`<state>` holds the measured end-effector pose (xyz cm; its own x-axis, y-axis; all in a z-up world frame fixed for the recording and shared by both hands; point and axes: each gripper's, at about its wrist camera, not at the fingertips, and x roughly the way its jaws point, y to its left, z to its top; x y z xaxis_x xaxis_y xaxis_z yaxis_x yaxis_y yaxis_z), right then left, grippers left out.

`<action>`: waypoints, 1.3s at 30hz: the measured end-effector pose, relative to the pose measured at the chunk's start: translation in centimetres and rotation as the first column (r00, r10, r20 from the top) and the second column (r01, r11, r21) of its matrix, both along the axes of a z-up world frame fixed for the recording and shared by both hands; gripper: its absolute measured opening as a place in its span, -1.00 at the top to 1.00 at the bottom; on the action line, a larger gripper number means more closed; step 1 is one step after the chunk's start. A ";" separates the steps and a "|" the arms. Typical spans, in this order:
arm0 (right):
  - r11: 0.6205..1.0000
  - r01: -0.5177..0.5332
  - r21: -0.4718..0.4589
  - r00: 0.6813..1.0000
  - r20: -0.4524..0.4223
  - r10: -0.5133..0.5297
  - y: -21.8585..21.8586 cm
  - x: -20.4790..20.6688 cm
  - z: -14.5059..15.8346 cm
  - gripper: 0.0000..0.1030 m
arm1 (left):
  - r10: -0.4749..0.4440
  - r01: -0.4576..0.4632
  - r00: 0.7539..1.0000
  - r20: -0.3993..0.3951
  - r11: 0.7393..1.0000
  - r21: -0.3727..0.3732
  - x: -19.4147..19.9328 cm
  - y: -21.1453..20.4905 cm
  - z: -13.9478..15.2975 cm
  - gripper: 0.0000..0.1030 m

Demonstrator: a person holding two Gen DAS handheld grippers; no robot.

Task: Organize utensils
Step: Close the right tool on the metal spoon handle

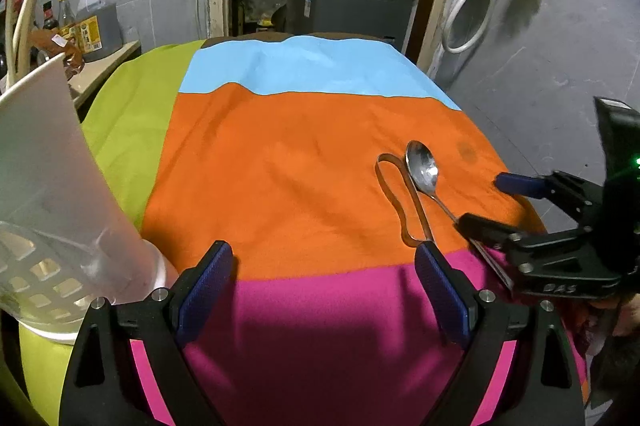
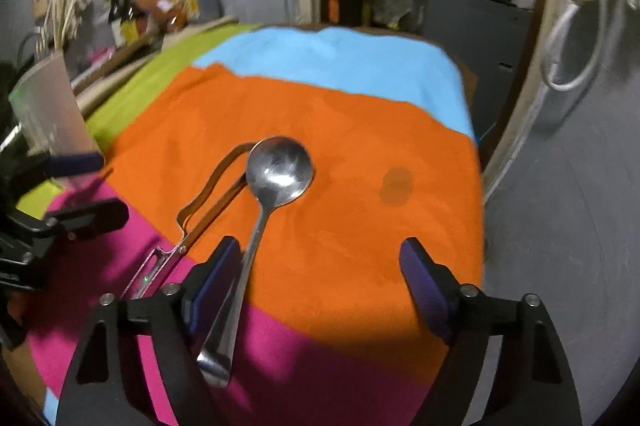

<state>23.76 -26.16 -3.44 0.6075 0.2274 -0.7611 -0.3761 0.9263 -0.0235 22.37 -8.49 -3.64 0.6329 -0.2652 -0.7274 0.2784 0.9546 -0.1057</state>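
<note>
Two grippers are mine here, both with fingers spread wide and gripping nothing. My right gripper (image 2: 320,290) hovers low over the shiny steel spoon (image 2: 276,170), whose handle runs just beside the inner face of my left blue pad (image 2: 214,286); I cannot tell if they touch. Only the right wrist view shows the spoon's handle end, down between my fingers. Its long axis runs from me away, bowl at the far end on the orange stripe of the multicoloured striped tablecloth (image 2: 360,154). Just left lies the thin metal looped peeler (image 2: 208,194), parallel. My left gripper (image 1: 324,290) hangs over the magenta stripe; only its view shows the translucent white perforated plastic holder (image 1: 52,194) close by, at the cloth's left edge.
</note>
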 end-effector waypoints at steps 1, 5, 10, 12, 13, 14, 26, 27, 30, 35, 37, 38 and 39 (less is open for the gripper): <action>1.000 -0.008 -0.007 1.000 -0.004 0.008 0.2 0.2 -0.1 -0.48 | 0.002 -0.002 1.000 0.000 1.000 0.002 0.1 0.0 0.0 -0.73; 0.998 -0.052 -0.036 0.999 -0.016 0.051 1.1 1.1 -0.5 -0.42 | 0.008 -0.008 1.000 -0.013 1.000 -0.001 0.4 0.1 -0.2 -0.73; 0.994 -0.093 -0.050 0.996 -0.019 0.092 2.1 2.6 -0.7 -0.28 | 0.021 -0.021 0.999 -0.032 1.000 -0.009 0.6 0.3 -0.4 -0.73; 0.992 -0.110 -0.055 0.994 -0.019 0.109 2.4 3.2 -0.7 -0.20 | 0.022 -0.022 0.999 -0.034 1.000 -0.012 0.5 0.3 -0.3 -0.73; 0.991 -0.121 -0.050 0.992 -0.026 0.120 2.4 3.6 -0.7 -0.15 | 0.020 -0.021 0.999 -0.035 1.000 -0.014 0.5 0.3 -0.3 -0.73; 0.991 -0.128 -0.043 0.992 -0.028 0.127 2.4 3.8 -0.7 -0.12 | 0.015 -0.016 0.999 -0.036 1.000 -0.017 0.5 0.3 -0.3 -0.73; 0.985 -0.150 -0.089 0.988 0.014 0.152 1.6 3.6 -0.5 0.23 | -0.073 0.072 0.997 -0.037 0.997 -0.014 0.3 -1.5 -0.3 -0.72; 0.986 -0.144 -0.087 0.989 0.018 0.147 1.1 3.5 -0.6 0.23 | -0.078 0.077 0.996 -0.037 0.997 -0.015 0.3 -1.7 -0.3 -0.71; 0.989 -0.127 -0.072 0.991 0.021 0.129 -0.1 3.3 -0.6 0.23 | -0.102 0.101 0.994 -0.044 0.995 -0.024 0.8 -2.4 -0.3 -0.57; 0.992 -0.111 -0.063 0.993 0.031 0.113 -1.1 2.9 -0.7 0.23 | -0.152 0.151 0.985 -0.079 0.988 -0.019 2.6 -4.1 -1.0 -0.18; 0.992 -0.109 -0.058 0.993 0.033 0.111 -1.3 2.8 -0.7 0.23 | -0.160 0.160 0.983 -0.090 0.987 -0.007 3.2 -4.5 -1.4 -0.09; 0.993 -0.108 -0.057 0.993 0.035 0.110 -1.4 2.8 -0.7 0.23 | -0.165 0.166 0.982 -0.093 0.986 0.004 3.5 -4.8 -1.6 -0.04; 0.993 -0.108 -0.056 0.993 0.035 0.110 -1.5 2.8 -0.7 0.23 | -0.168 0.170 0.981 -0.093 0.985 0.015 3.6 -5.0 -1.6 0.05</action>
<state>26.59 -27.64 -4.17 0.6100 0.2533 -0.7508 -0.4729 0.8767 -0.0885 26.02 -13.46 -5.29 0.5113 -0.3458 -0.7868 0.4265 0.8969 -0.1170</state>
